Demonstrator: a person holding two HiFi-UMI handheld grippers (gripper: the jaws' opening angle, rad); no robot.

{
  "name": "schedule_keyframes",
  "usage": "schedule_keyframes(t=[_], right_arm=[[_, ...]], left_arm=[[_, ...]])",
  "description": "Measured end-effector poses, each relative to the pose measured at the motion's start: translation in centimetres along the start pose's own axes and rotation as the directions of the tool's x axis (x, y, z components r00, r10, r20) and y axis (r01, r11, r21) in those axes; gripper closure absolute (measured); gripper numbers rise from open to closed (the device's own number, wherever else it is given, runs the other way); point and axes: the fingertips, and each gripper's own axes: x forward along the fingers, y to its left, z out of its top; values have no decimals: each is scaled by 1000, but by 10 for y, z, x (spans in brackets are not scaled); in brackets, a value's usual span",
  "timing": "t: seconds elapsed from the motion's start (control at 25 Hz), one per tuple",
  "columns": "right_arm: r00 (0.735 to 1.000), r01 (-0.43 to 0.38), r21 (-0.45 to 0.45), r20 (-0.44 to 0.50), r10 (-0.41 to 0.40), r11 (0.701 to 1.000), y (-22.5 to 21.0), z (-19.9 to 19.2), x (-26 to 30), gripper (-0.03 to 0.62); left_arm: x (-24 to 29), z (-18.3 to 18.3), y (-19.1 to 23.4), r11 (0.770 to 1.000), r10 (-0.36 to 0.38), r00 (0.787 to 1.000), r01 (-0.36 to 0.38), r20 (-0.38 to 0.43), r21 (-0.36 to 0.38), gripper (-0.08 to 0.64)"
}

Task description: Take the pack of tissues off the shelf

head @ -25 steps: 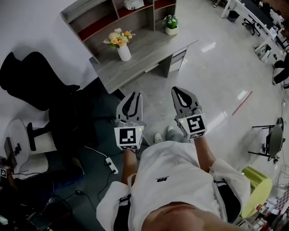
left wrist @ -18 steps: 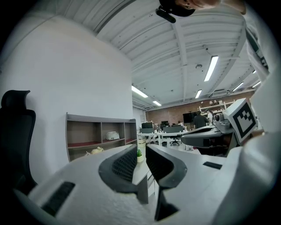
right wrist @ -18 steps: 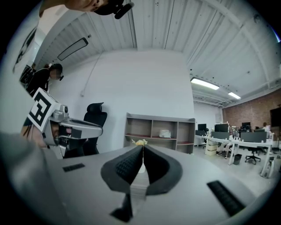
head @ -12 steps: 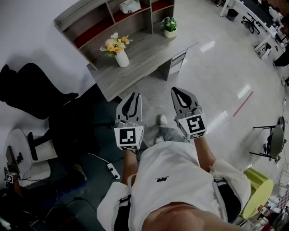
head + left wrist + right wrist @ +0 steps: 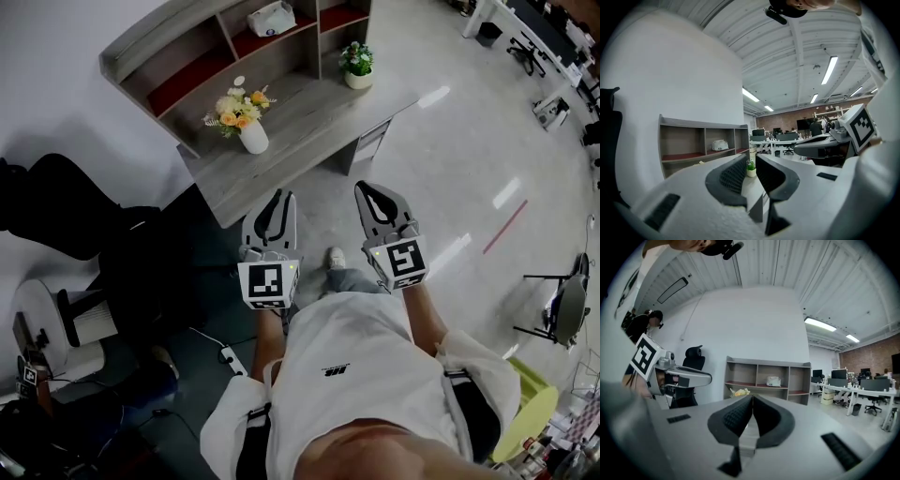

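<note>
tissues [image 5: 272, 17] sit in shelf [image 5: 150, 37] middle bay, well off. left gripper [image 5: 275, 201] jaws slightly apart, empty; right gripper [image 5: 375, 192] jaws tip to tip, empty. judgement: come in level, skirt flowers [image 5: 239, 97], spread jaws wide before entering bay.

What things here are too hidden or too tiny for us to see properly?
- Tissue pack: too small in every view to read any print on it.
- Vase: in the right gripper view, the right hand-held gripper hides it; only the flowers peek over.
- Chair: cut off by the left edge of the left gripper view.
</note>
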Motion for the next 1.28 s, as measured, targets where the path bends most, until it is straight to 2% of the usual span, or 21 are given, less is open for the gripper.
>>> schedule_keyframes(t=[0.68, 0.96, 1.28], right_arm=[[996, -91, -4, 23, 91, 996, -57, 10, 71, 566], [990, -136, 4, 31, 136, 991, -65, 11, 94, 566], [987, -155, 2, 49, 155, 988, -75, 13, 121, 566]], left_arm=[[74, 9, 25, 996, 94, 995, -94, -25, 10, 483], [91, 12, 35, 991, 134, 991, -133, -31, 21, 483], [116, 11, 48, 989, 143, 989, -143, -26, 33, 482]])
